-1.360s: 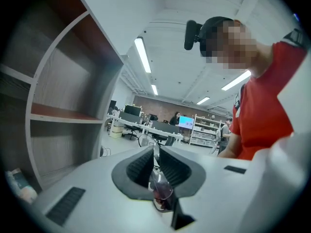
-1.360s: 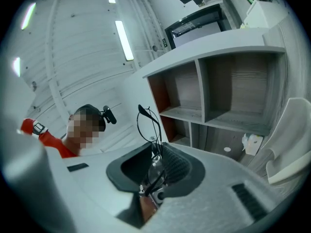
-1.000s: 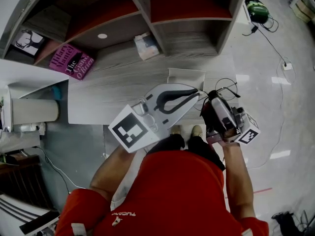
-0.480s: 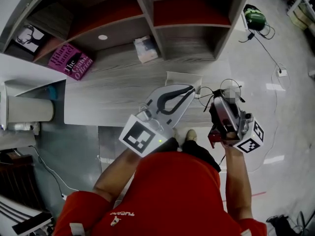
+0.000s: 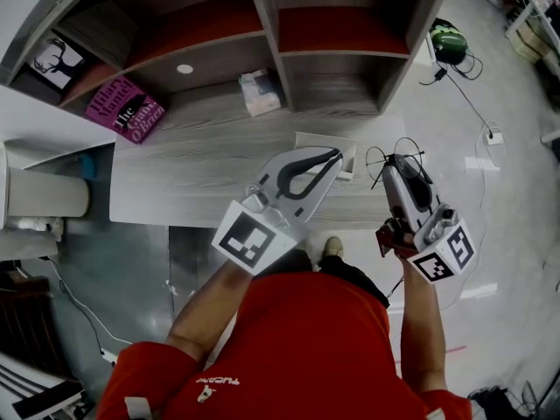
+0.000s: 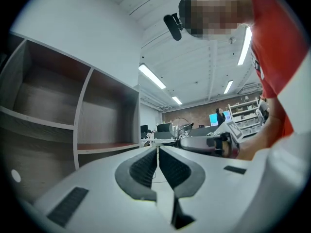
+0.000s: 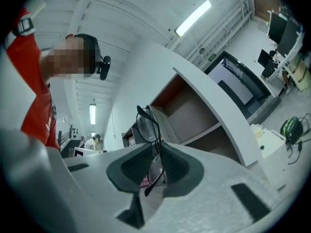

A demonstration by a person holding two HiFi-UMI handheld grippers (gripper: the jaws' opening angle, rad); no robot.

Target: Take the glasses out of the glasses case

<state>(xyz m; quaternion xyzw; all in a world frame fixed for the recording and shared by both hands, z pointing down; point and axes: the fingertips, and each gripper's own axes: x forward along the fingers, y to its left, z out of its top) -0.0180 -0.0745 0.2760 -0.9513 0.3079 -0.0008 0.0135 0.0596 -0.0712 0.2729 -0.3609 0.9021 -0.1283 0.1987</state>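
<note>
Clearly, right hand-held gripper (image 7: 155, 152) grips glasses (image 7: 147, 125); case (image 5: 315, 143) (white) apart.

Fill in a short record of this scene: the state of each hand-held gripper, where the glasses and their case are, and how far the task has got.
left hand-held gripper: jaws together, nothing between them
right hand-held gripper: shut on the glasses, held in the air to the right of the case
glasses case: white, on the wooden desk, by the left hand-held gripper's tip
other item: pink book on the desk
task stage: glasses are out of the case
</note>
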